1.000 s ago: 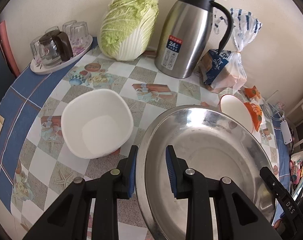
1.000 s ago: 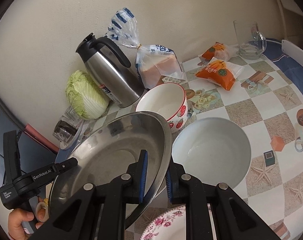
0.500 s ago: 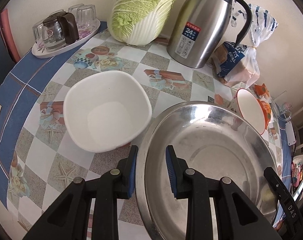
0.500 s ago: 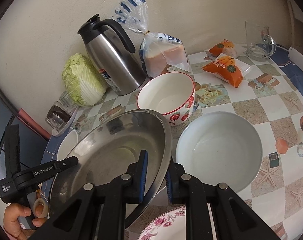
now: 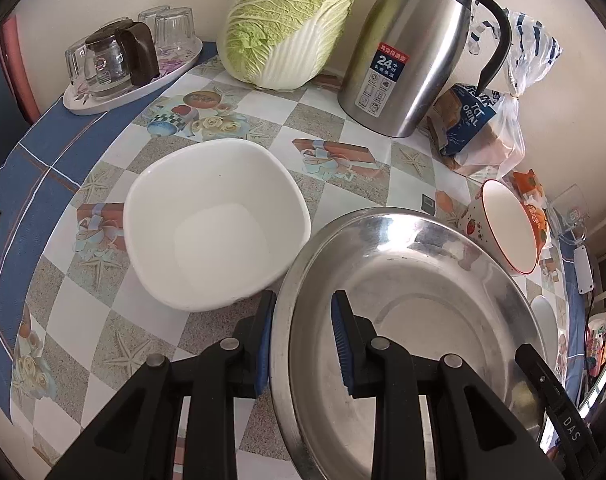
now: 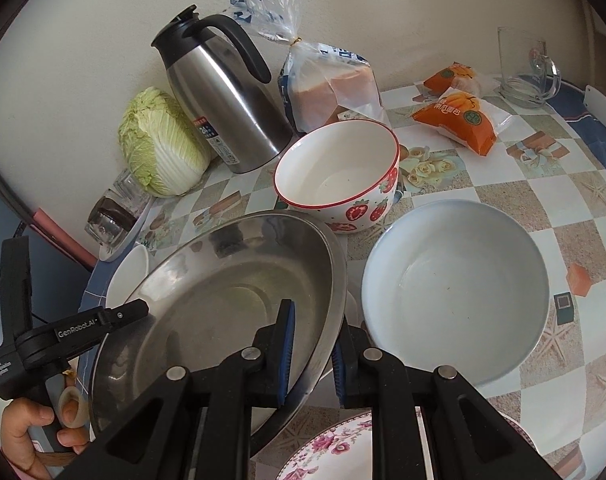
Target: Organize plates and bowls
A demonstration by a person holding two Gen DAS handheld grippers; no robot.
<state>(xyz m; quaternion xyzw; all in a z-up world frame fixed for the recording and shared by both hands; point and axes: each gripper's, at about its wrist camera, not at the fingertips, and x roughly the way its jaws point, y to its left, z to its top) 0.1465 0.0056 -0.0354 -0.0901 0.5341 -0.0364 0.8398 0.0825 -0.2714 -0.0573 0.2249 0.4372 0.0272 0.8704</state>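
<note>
Both grippers had the steel basin between them. My left gripper (image 5: 301, 328) straddled its near-left rim, one pad outside and one inside, the jaws drawn in to a narrow gap around the thin metal; whether the pads truly pressed on it I could not tell from that view. My right gripper (image 6: 313, 334) was closed on the opposite rim in the same fashion, pads either side of the edge.

I judged the step to be carrying the steel basin (image 5: 415, 300) to its place among the other dishes. It sat tilted, raised on the right, just beside the square white bowl (image 5: 215, 220) on the left and the strawberry bowl (image 6: 339, 176) behind, with the pale round bowl (image 6: 455, 284) to its right and a floral plate (image 6: 327, 456) near my right gripper.

Next I would need to keep both ends level and choose a landing spot, since bowls crowded every side; lowering it unevenly could clip a rim.

Against the frame a second before, the square white bowl, cabbage (image 5: 291, 20) and thermos (image 5: 415, 52) loomed larger and lower, so the basin had travelled forward over the table (image 5: 63, 216), both grips unchanged.
</note>
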